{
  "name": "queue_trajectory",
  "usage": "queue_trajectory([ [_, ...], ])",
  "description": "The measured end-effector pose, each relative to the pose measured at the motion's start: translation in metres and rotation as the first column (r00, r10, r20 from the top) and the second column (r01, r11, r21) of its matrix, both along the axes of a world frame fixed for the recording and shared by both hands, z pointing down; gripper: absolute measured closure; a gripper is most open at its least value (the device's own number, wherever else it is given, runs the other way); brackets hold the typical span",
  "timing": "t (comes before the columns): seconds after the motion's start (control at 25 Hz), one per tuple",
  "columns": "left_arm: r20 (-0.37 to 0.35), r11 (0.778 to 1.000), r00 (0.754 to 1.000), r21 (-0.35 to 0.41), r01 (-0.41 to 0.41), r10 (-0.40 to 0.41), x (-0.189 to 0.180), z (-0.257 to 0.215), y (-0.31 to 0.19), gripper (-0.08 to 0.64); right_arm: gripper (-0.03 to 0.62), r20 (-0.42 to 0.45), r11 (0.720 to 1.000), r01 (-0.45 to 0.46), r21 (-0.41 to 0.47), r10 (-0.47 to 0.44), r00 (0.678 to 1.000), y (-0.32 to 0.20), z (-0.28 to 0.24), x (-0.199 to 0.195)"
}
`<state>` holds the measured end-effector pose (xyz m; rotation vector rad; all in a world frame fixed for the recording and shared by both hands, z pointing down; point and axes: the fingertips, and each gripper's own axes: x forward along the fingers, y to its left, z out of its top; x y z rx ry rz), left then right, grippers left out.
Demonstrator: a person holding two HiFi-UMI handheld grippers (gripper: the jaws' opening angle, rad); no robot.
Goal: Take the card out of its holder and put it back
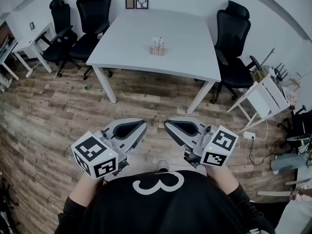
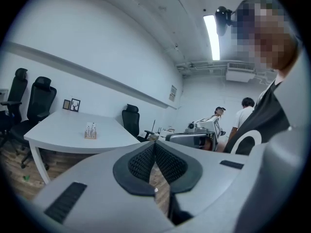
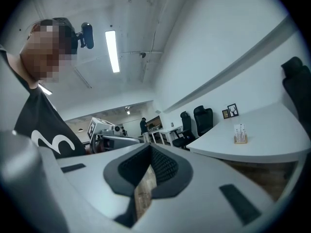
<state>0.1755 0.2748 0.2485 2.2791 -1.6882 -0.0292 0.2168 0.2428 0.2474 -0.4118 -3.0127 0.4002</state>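
- Black shirt point(image 1: 161, 206) with a white numeral, on the person, bottom centre of the head view.
- Left gripper point(image 1: 140, 126), lower centre-left, marker cube nearest the body; jaws pressed together at the tips, nothing between them.
- Right gripper point(image 1: 168, 126), lower centre-right; jaws likewise pressed together, empty.
- Wood-plank floor point(image 1: 58, 111), across the middle band.
- White table point(image 1: 190, 48), upper centre, well apart from both grippers.
- Holder point(image 1: 157, 52), wooden, on the middle of the table; card point(image 1: 158, 43) standing upright in it.
- Black office chairs point(image 1: 87, 28), two at upper left, one at upper right.
- Two small framed pictures point(image 1: 136, 2), at the table's far edge by the wall.
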Motion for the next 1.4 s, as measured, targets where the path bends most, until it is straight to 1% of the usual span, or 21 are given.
queue_trajectory([
  [0.24,-0.010,1.000,1.000,-0.003,0.007,-0.007,-0.001,-0.002,-0.043,0.548,0.586,0.004,1.000,0.004,-0.002,-0.004,1.000,-0.043,-0.003,-0.001],
  [0.52,-0.001,1.000,1.000,-0.006,0.021,-0.021,0.009,-0.002,-0.098,0.548,0.586,0.022,1.000,-0.001,-0.003,0.001,1.000,-0.101,-0.005,0.011],
  [0.68,0.011,0.999,0.999,-0.005,0.035,-0.035,0.015,-0.002,-0.119,0.548,0.586,0.034,1.000,0.007,-0.011,-0.007,0.999,-0.126,-0.005,0.018],
  [0.88,0.012,0.998,0.999,-0.037,0.049,-0.049,0.013,0.002,-0.139,0.548,0.586,0.041,0.999,0.003,-0.039,-0.001,0.999,-0.148,0.000,0.021],
  [1.08,0.030,0.998,0.999,-0.051,0.021,-0.020,0.014,0.004,-0.159,0.548,0.586,0.047,0.997,-0.023,-0.073,0.026,0.999,-0.169,0.006,0.025],
  [1.28,0.011,0.998,1.000,-0.068,-0.018,0.019,0.003,0.014,-0.177,0.548,0.586,0.050,0.994,-0.054,-0.095,0.059,0.997,-0.189,0.009,0.019],
  [1.4,-0.017,0.998,0.999,-0.049,-0.035,0.034,-0.011,0.013,-0.195,0.548,0.586,0.050,0.994,-0.077,-0.083,0.081,0.995,-0.204,0.010,0.008],
])
